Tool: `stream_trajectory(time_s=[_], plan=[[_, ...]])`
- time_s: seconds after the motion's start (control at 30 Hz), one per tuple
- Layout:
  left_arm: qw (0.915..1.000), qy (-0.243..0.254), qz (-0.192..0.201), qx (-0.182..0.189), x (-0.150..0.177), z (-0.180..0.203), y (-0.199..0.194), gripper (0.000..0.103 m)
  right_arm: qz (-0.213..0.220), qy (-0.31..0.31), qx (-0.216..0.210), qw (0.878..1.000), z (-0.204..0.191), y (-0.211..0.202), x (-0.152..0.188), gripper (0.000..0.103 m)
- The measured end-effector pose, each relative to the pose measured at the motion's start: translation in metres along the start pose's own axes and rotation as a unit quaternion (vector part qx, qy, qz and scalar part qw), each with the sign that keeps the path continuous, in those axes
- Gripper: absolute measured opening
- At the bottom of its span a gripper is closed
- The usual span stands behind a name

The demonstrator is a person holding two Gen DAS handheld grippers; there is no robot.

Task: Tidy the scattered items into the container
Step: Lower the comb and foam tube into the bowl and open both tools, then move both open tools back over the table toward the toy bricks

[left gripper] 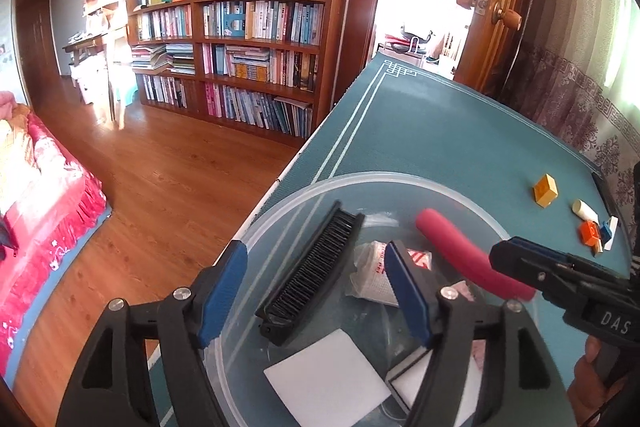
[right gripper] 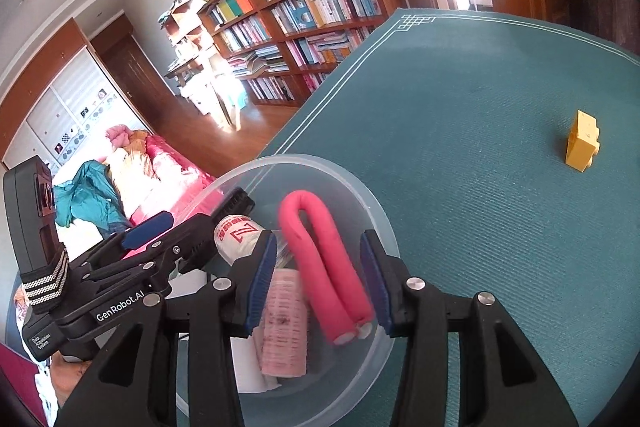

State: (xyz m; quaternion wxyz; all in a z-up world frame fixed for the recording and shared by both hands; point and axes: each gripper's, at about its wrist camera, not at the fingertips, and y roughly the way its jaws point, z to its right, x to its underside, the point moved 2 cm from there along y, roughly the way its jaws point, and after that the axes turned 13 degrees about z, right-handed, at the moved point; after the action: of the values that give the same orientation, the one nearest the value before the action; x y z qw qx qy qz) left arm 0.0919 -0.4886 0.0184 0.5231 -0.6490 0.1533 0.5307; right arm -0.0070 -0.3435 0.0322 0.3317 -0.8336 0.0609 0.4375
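Observation:
A clear plastic bowl [left gripper: 360,179] stands at the near left edge of the teal table mat. In it lie a black comb [left gripper: 312,275], a white packet with red print [left gripper: 370,275], a white square pad [left gripper: 326,375] and a pink packet [right gripper: 282,323]. My left gripper [left gripper: 316,291] hangs open over the bowl, the comb lying loose between its fingers. A folded pink foam roller [right gripper: 324,267] rests in the bowl against its rim. My right gripper [right gripper: 318,283] stands open around the roller, its pads apart from it.
On the mat to the right lie a yellow block [right gripper: 582,141], a white cylinder [left gripper: 585,209] and small orange and blue blocks [left gripper: 596,231]. The table edge drops to a wooden floor on the left. A bookshelf stands behind.

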Motion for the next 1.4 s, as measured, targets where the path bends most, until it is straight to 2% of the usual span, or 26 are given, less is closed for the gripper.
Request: stream_trajectory(time_s=[0.4, 0.67, 1.07, 1.4], plan=[[0.9999, 0.002, 0.004, -0.01, -0.004, 0.003, -0.002, 0.083, 0.009, 0.006, -0.004, 1.0, 0.004, -0.014, 0.001, 0.049], [1.0, 0.006, -0.003, -0.001, -0.006, 0.016, 0.001, 0.084, 0.032, 0.012, 0.021, 0.999, 0.02, -0.035, -0.002, 0.049], [0.9995, 0.022, -0.006, 0.023, -0.006, 0.054, 0.003, 0.084, 0.06, 0.039, 0.116, 0.991, 0.095, -0.079, 0.001, 0.049], [0.9972, 0.048, -0.014, 0.055, -0.004, 0.104, 0.004, 0.084, 0.117, 0.107, 0.216, 0.963, 0.181, -0.134, -0.005, 0.049]])
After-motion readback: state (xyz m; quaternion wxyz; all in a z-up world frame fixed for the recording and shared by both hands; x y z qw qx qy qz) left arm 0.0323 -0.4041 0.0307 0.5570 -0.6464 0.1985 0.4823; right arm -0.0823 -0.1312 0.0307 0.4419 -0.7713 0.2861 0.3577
